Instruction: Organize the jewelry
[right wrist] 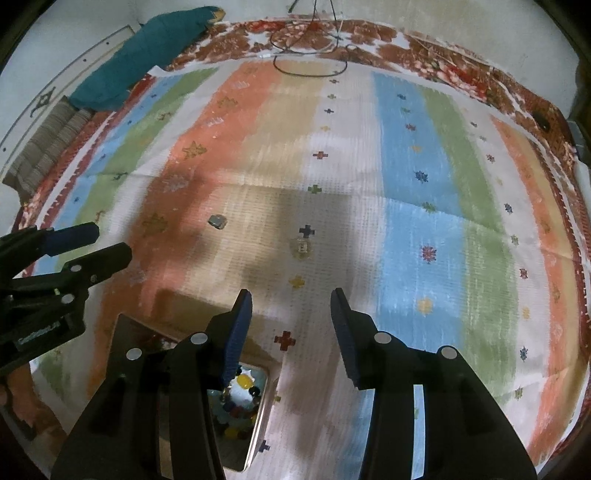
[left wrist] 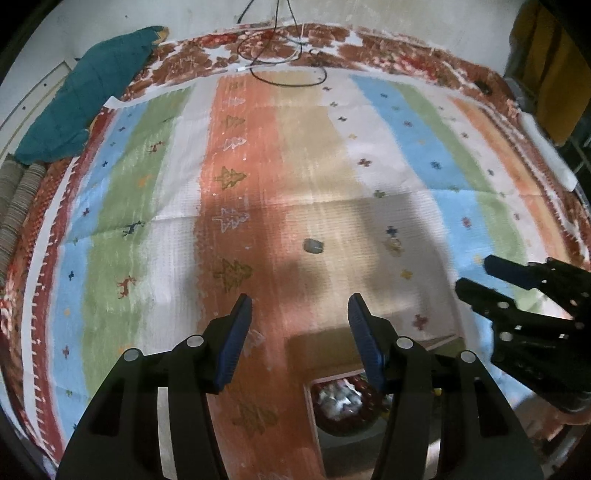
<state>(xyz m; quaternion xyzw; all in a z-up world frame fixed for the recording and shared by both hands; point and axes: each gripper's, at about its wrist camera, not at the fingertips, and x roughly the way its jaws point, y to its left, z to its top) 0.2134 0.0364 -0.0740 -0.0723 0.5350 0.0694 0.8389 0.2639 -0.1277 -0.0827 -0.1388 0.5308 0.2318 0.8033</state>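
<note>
Striped cloth (right wrist: 413,177) under both empty, parted tongs; only right view shows yellow beads (right wrist: 242,382).

We look down on a striped cloth (left wrist: 258,177) spread flat, its bands running orange, tan, white, blue and green, dotted with small trees, deer and crosses. Beneath it lies a red floral sheet (left wrist: 332,40) that shows along the far edge. A teal cloth (left wrist: 85,96) is bunched at the far left corner, and a thin black cable (left wrist: 280,70) loops near the pale wall (left wrist: 184,14). Soft shadows fall across the middle.
</note>
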